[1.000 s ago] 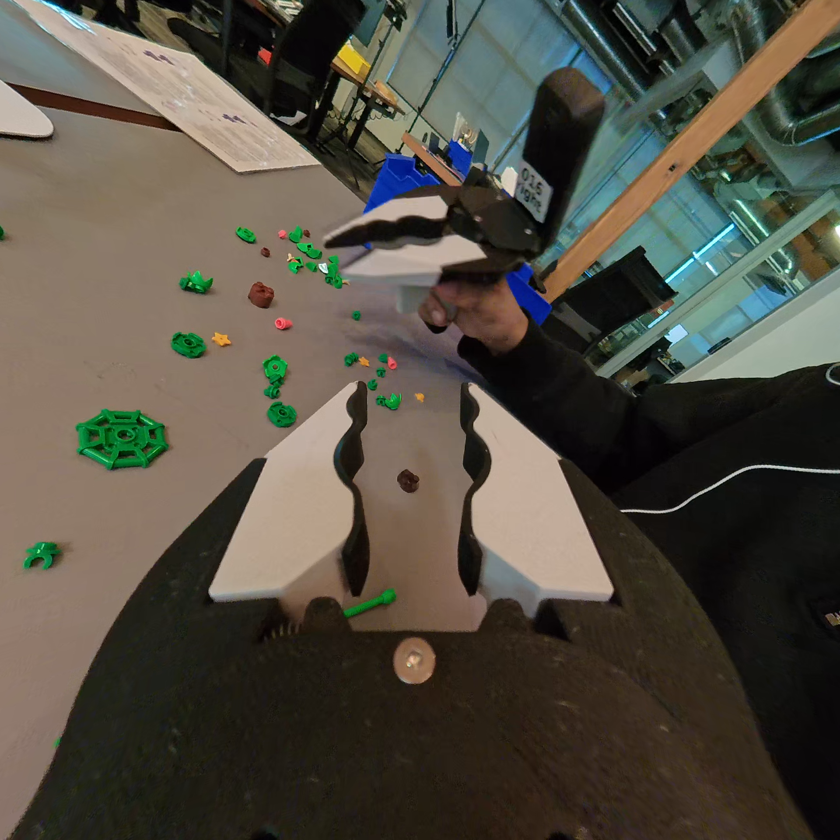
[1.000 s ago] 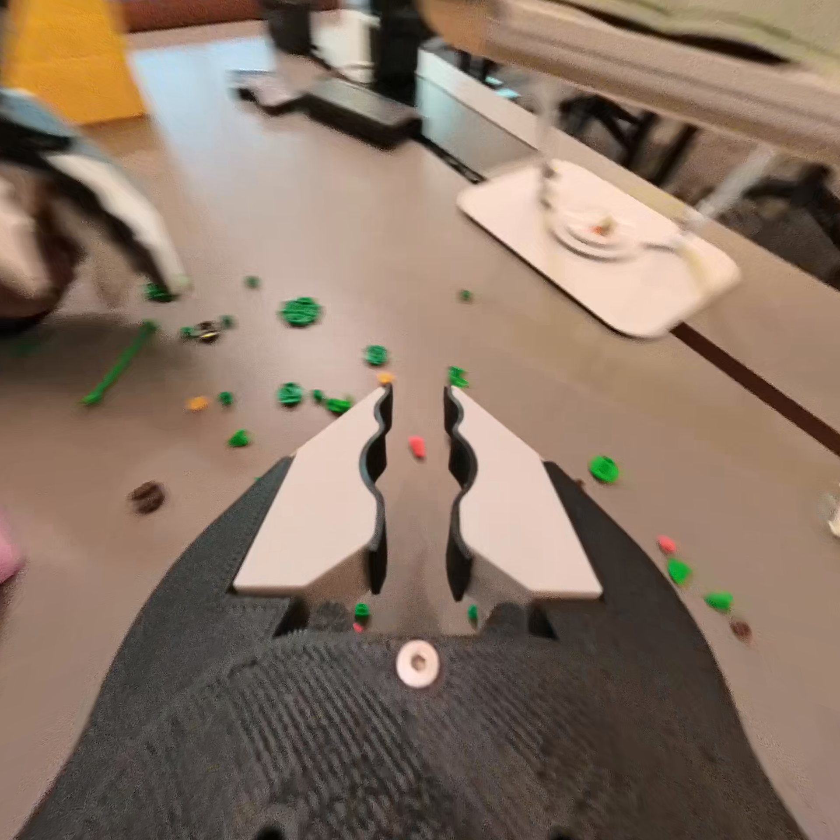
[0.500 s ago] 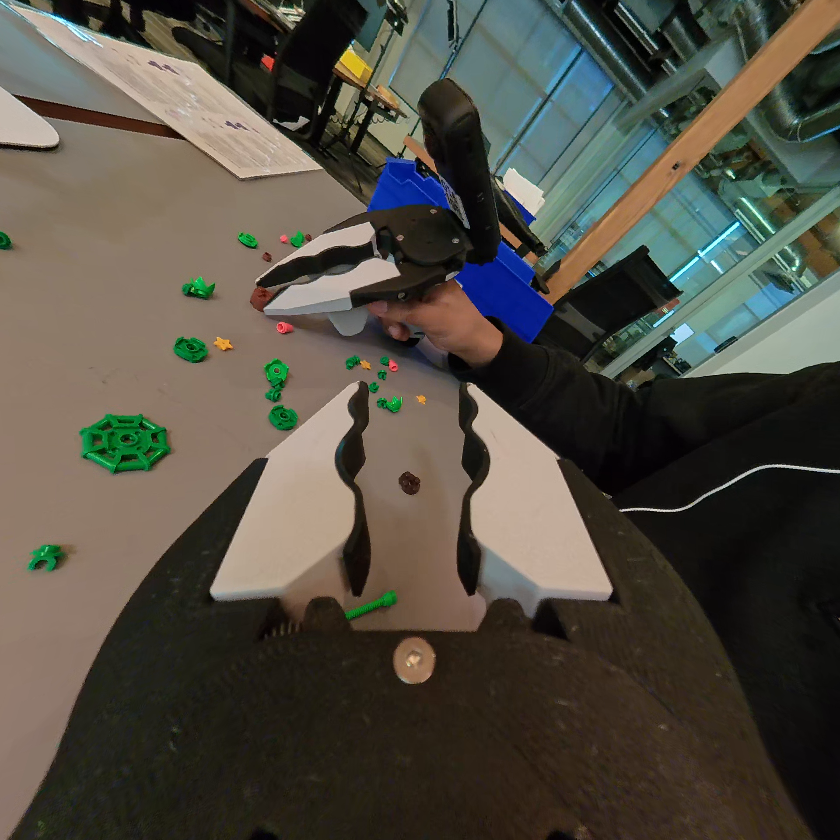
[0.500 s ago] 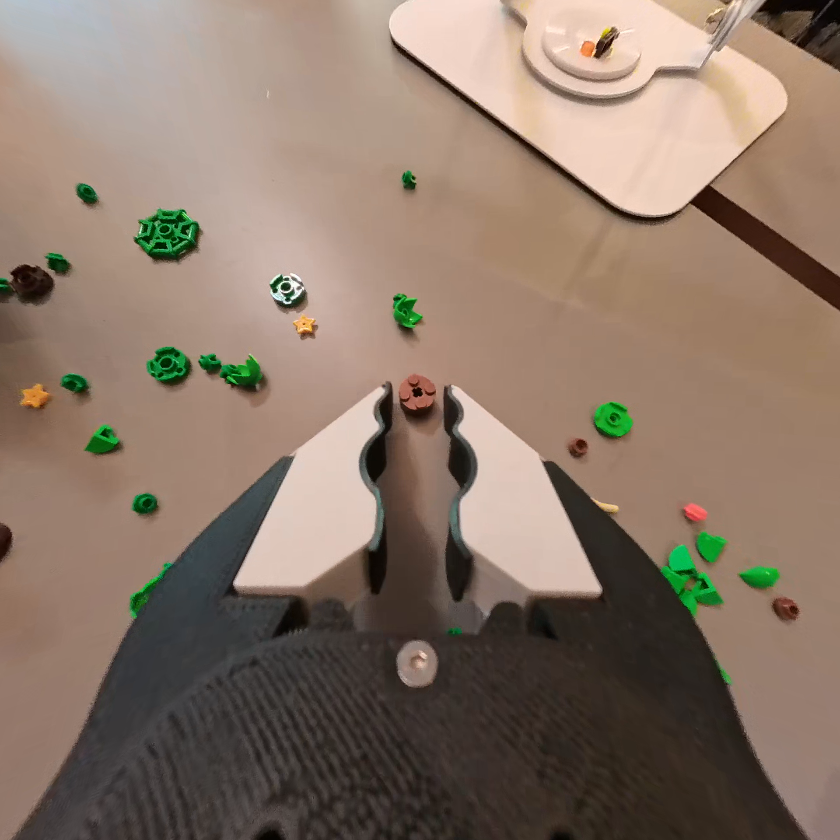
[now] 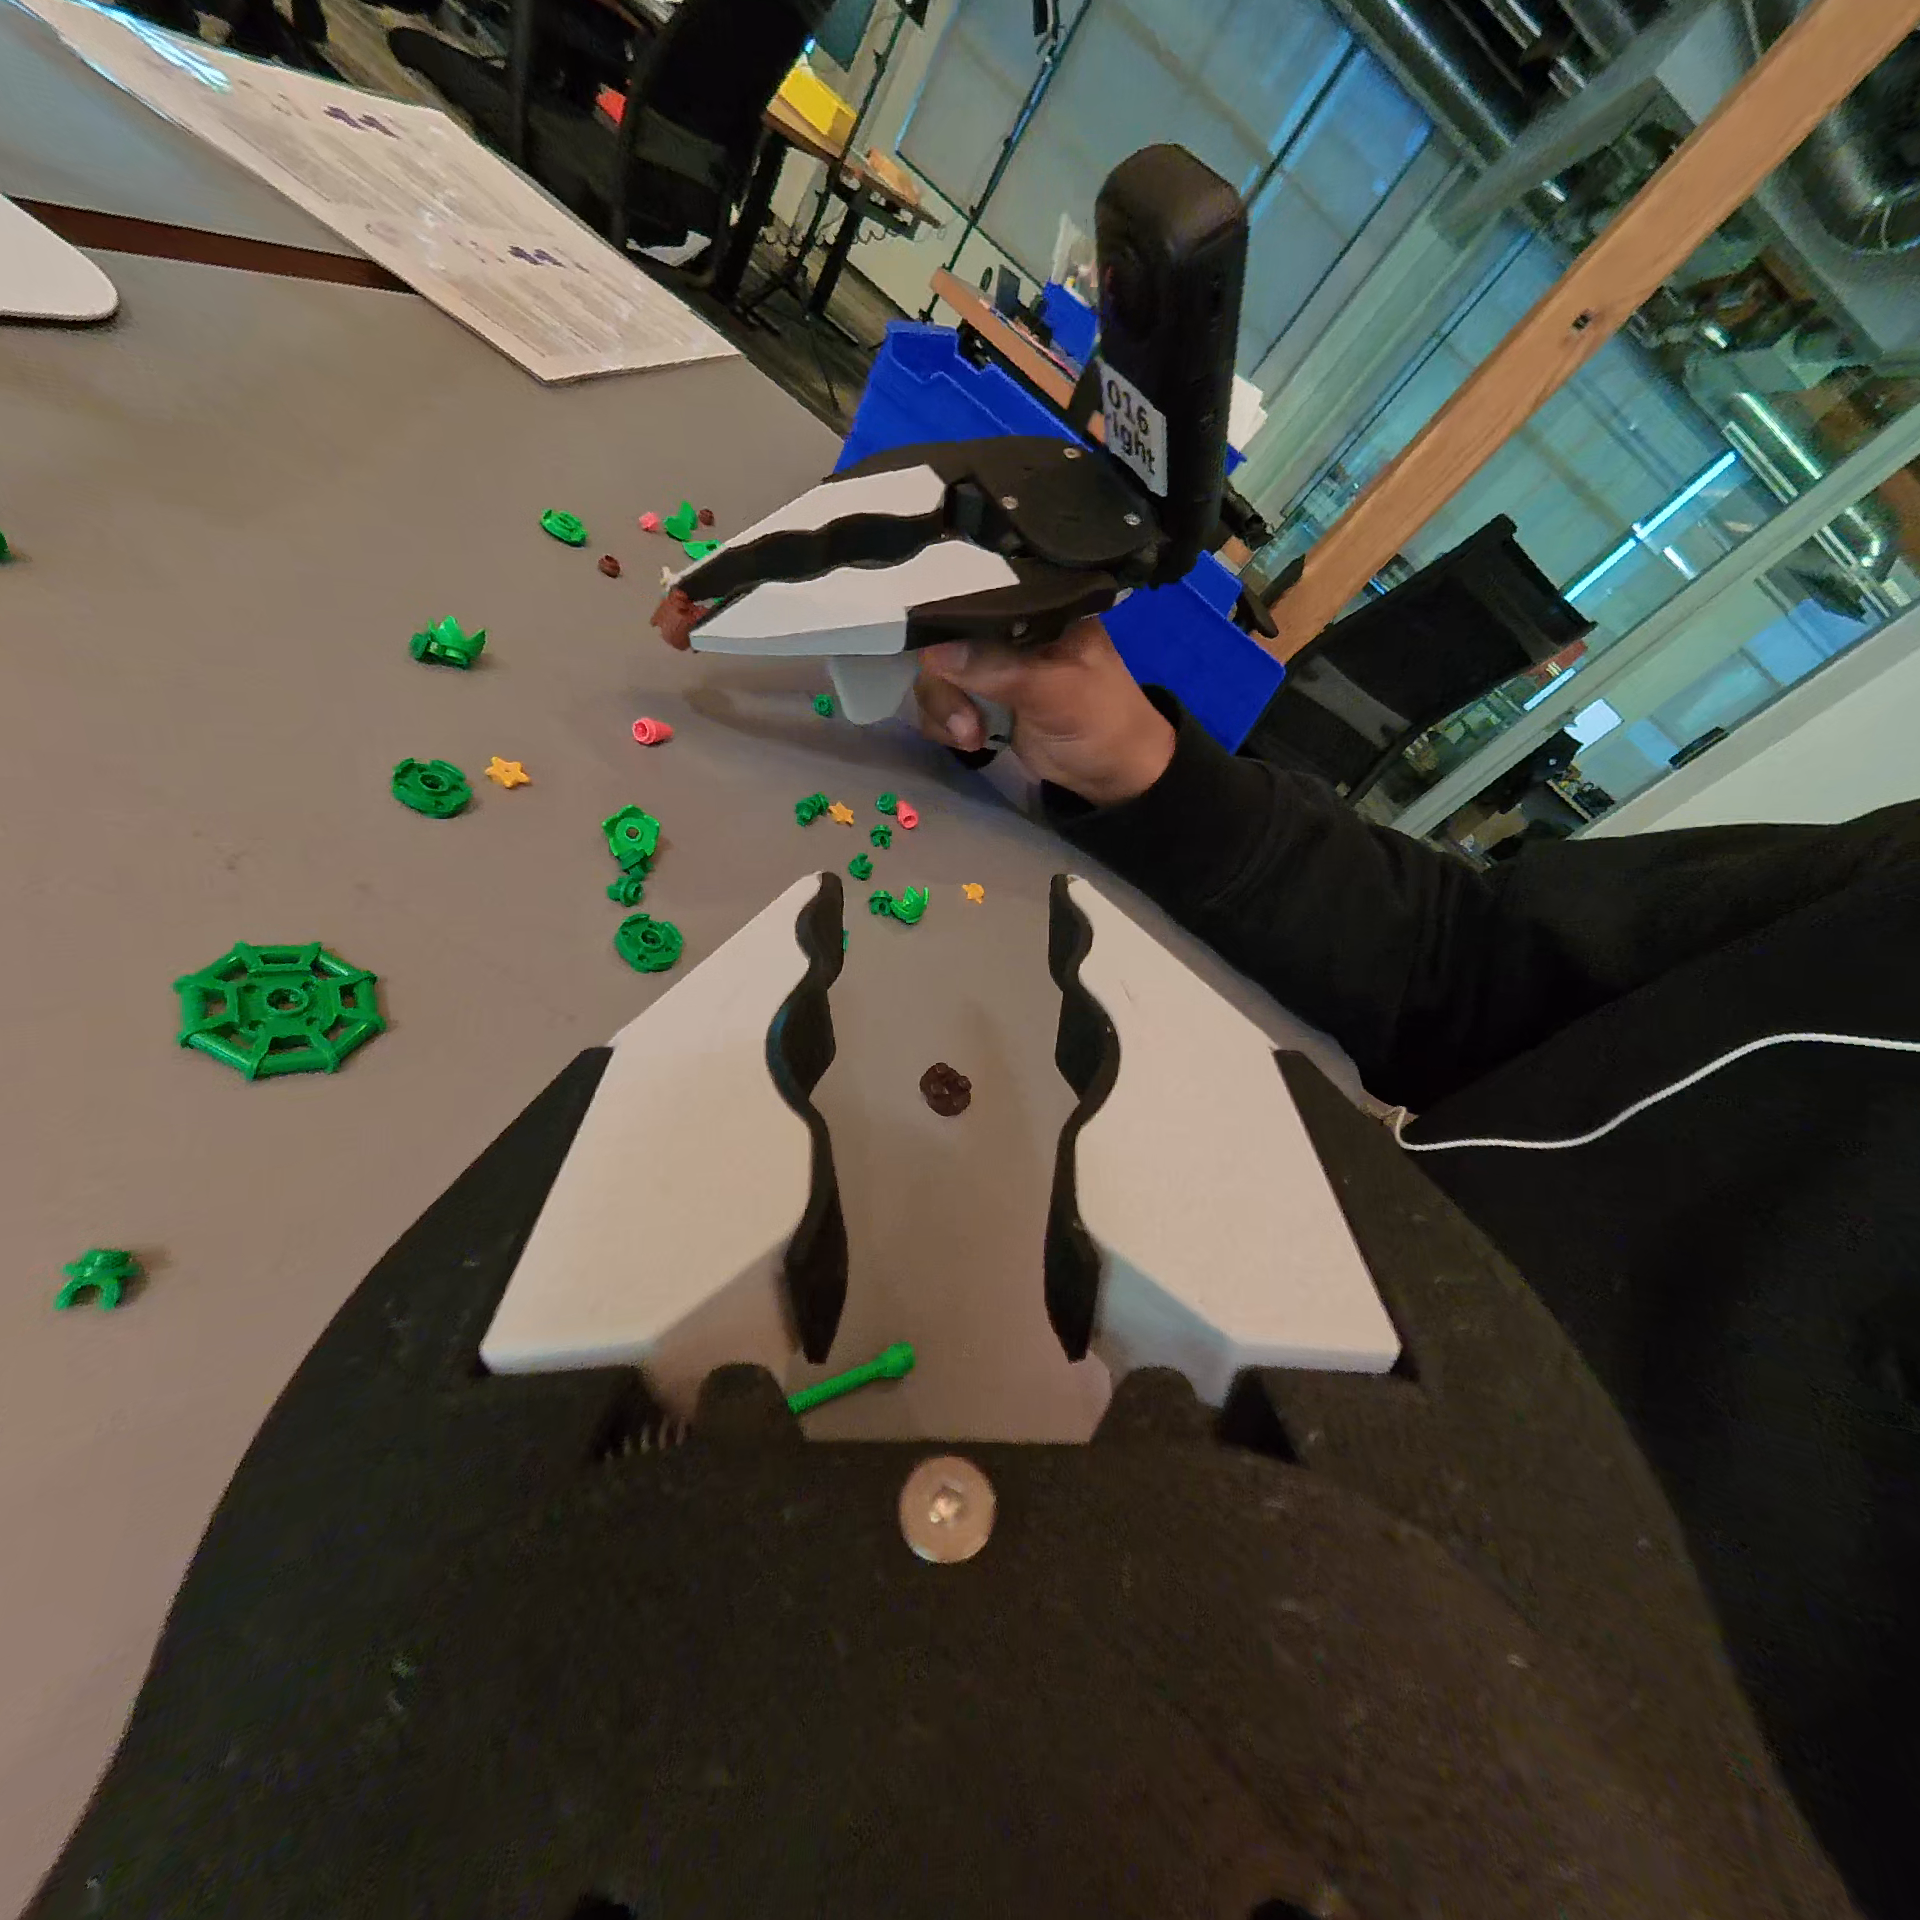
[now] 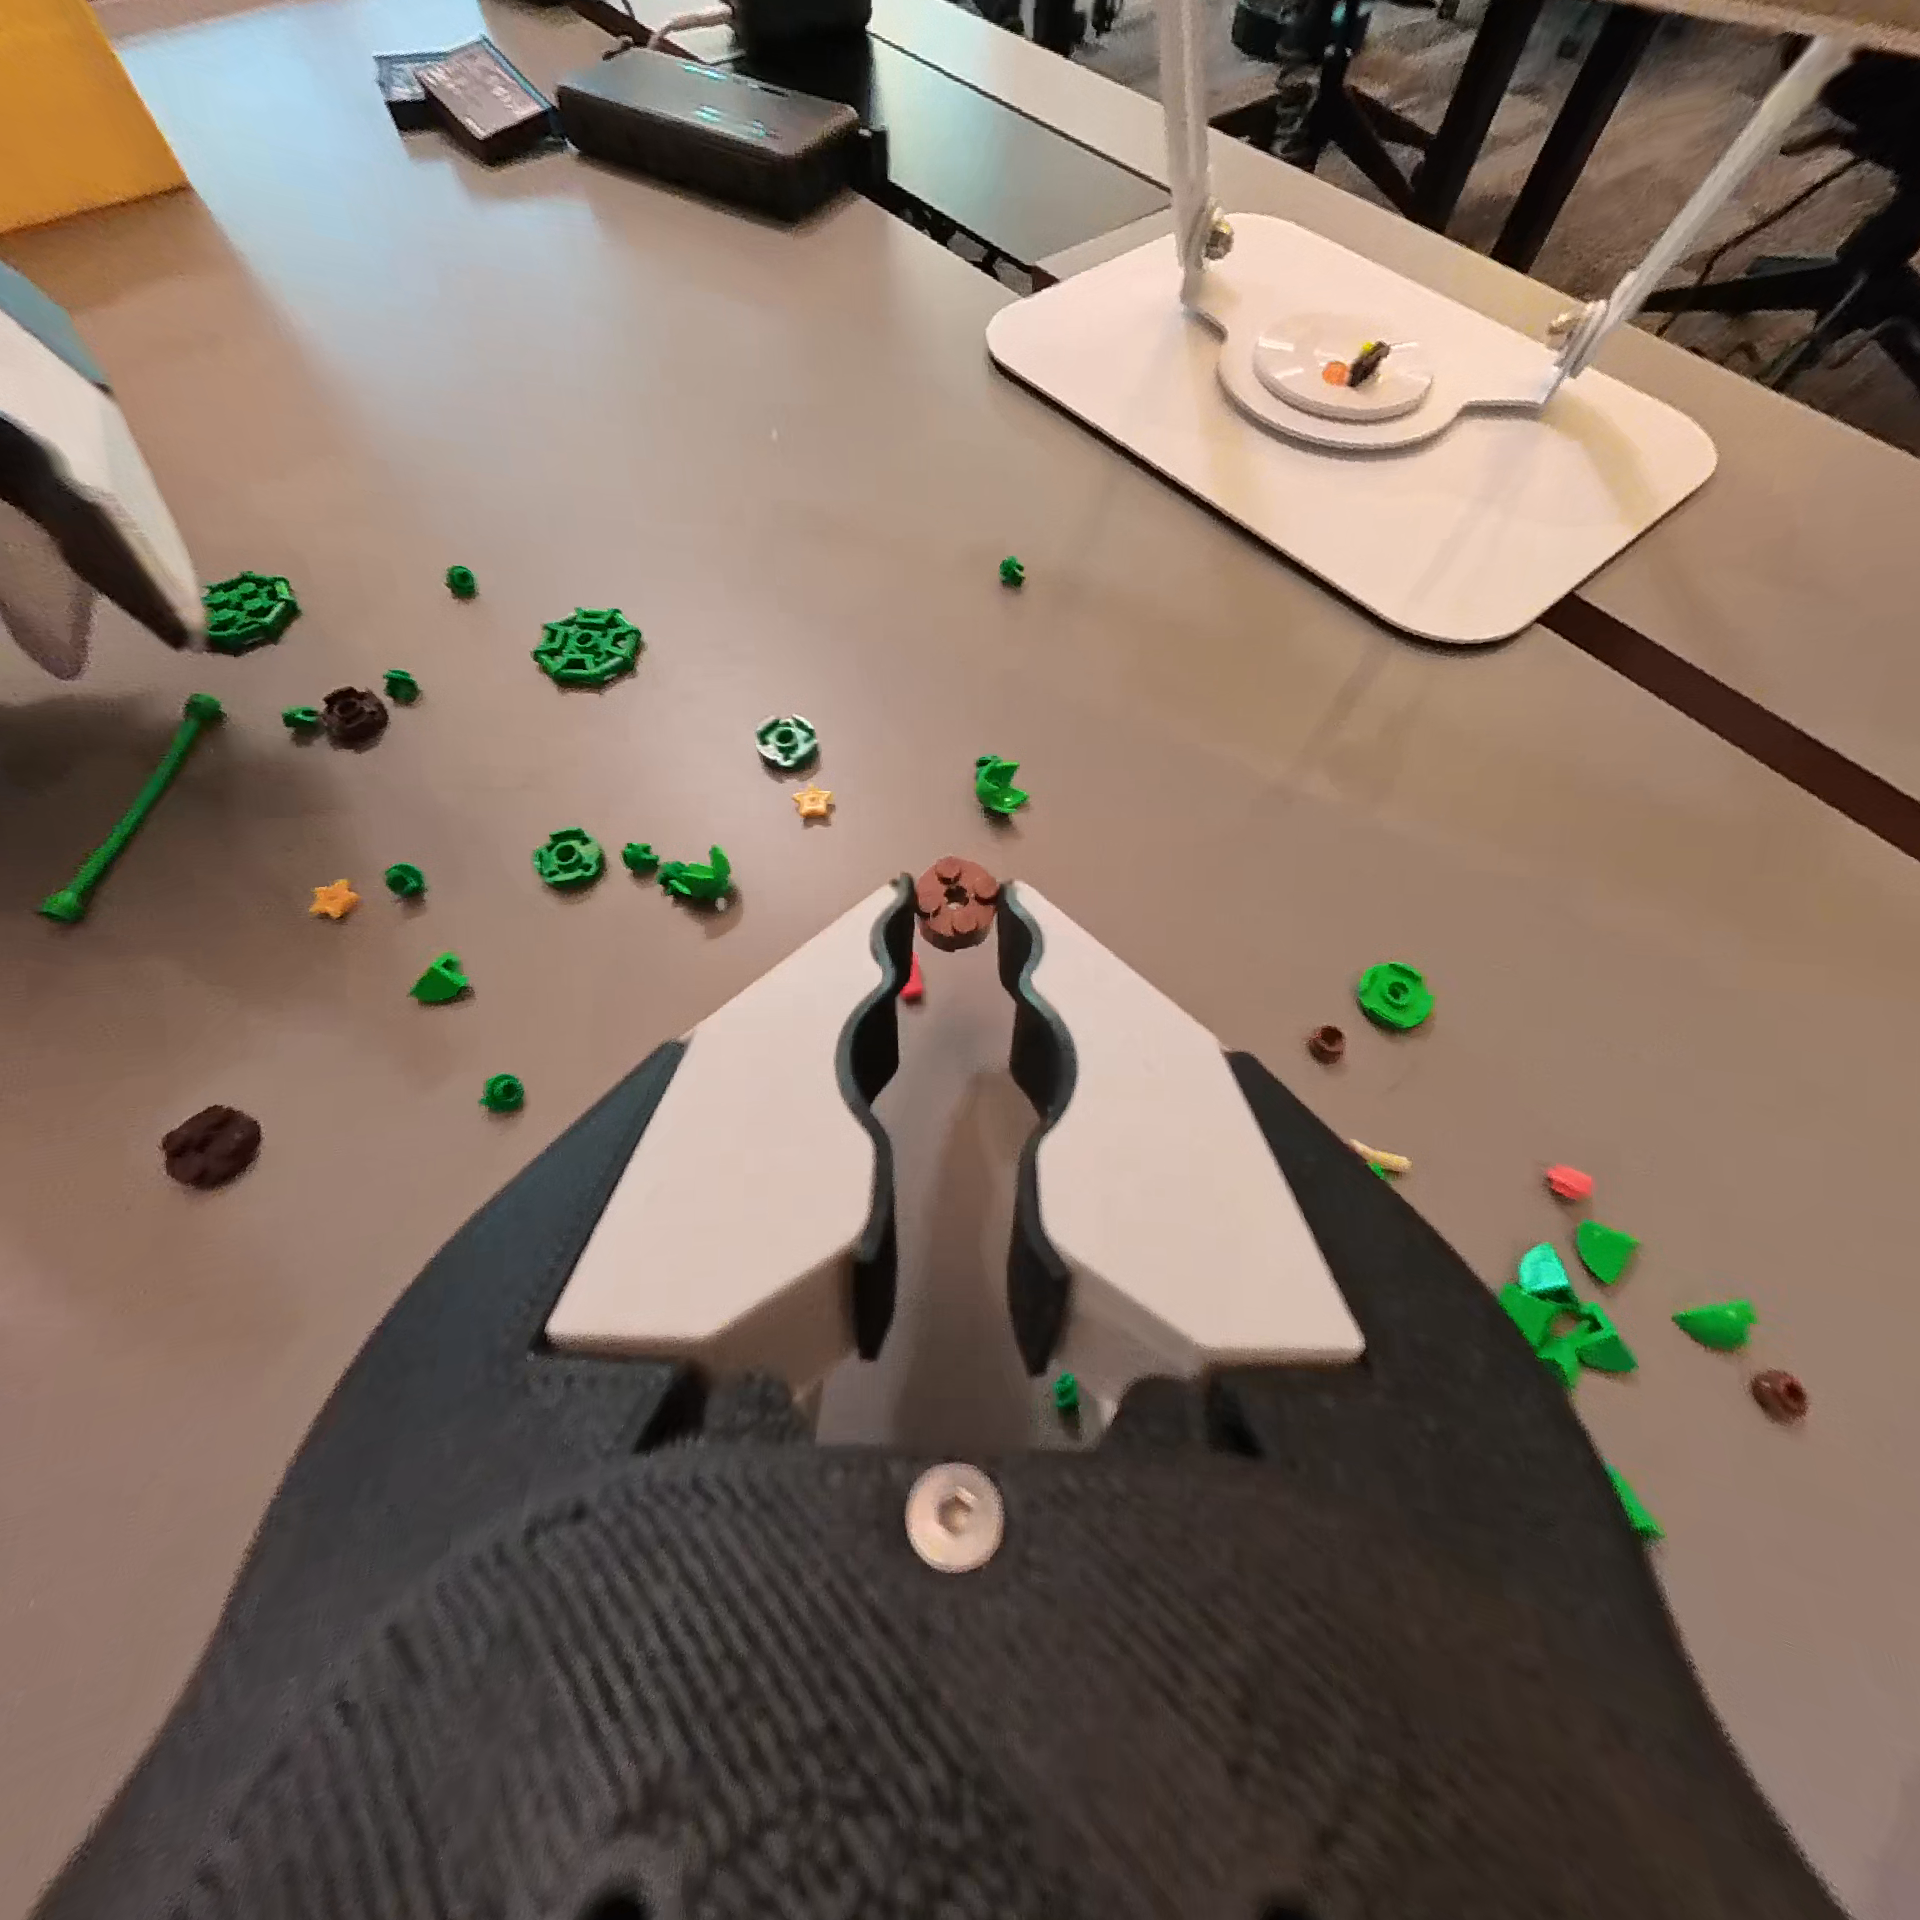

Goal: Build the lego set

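Note:
Loose lego pieces lie scattered on the grey table. My right gripper is shut on a brown round brick at its fingertips. It holds the brick a little above the table, as the left wrist view shows. My left gripper is open and empty, low over the table. A small dark brown piece lies on the table between its fingers. A green rod lies near its base. The left gripper's fingertip shows at the left edge of the right wrist view.
A white stand base with a round disc stands at the back right. A blue bin and a printed sheet sit at the far side. Green web pieces and a green rod lie left. There is about 15 cm between the tips of the two grippers. To reach the green rod in a straight line is about 10 cm for my left fingers, about 20 cm for my right. My right wrist view looks at it from another angle.
My right gripper came down over the brown round brick, closed on it and lifted it off the table. My left gripper has stayed still and open.

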A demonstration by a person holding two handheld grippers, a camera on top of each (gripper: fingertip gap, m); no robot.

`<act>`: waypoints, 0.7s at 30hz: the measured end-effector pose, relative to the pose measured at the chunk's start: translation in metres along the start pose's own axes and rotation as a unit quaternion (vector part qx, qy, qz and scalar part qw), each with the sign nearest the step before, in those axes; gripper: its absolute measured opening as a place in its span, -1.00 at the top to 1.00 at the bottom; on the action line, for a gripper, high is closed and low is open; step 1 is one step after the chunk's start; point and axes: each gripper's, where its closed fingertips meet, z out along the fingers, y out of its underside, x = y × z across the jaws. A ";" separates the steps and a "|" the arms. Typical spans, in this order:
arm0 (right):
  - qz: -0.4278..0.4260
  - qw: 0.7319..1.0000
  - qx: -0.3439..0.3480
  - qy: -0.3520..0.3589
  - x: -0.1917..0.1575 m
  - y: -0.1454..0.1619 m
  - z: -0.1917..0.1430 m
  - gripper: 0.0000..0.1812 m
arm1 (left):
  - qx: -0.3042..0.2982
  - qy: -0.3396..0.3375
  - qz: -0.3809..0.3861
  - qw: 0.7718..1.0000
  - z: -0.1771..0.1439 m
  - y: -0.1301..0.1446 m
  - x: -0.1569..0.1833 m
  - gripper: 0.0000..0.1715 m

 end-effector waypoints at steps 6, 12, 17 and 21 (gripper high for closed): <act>-0.030 0.999 0.013 -0.021 -0.019 -0.010 -0.002 0.85 | -0.009 -0.006 0.011 1.000 0.002 0.003 0.000 0.58; -0.058 0.997 0.018 -0.044 -0.040 -0.015 -0.001 0.85 | -0.016 -0.009 0.020 1.000 0.003 0.005 0.001 0.59; -0.071 0.995 0.032 -0.064 -0.052 -0.021 -0.004 0.85 | -0.015 -0.008 0.018 1.000 0.003 0.005 0.001 0.59; -0.073 0.993 0.041 -0.077 -0.058 -0.025 -0.007 0.85 | -0.014 -0.008 0.017 1.000 0.003 0.005 0.000 0.59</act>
